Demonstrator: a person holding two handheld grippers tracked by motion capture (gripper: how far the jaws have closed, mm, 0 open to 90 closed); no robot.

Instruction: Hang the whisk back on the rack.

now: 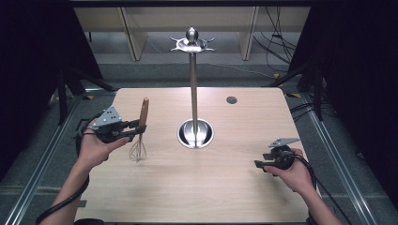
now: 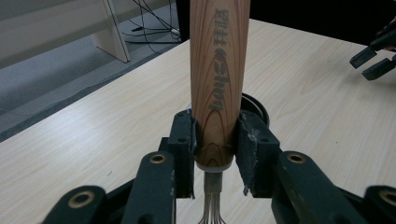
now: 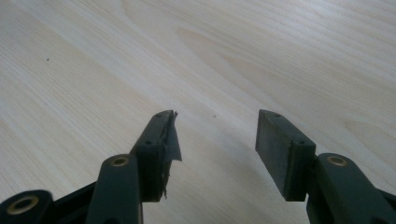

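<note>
Left gripper [image 1: 139, 127] clamped on whisk [image 1: 140, 133] low on its wooden handle, wires hanging over the desk [image 1: 197, 187] near its left edge. Probably bound for the stand [image 1: 193, 89] mid-desk: keep it upright. Left gripper view shows pad contact and handle print. Right gripper [image 3: 215, 140] is apart, empty, near right edge.

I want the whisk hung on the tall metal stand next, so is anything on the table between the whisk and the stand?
Nothing visible. The left gripper holds the whisk upright by its wooden handle, left of the stand. Only bare table lies between them. The right gripper is open, far off to the right.
</note>
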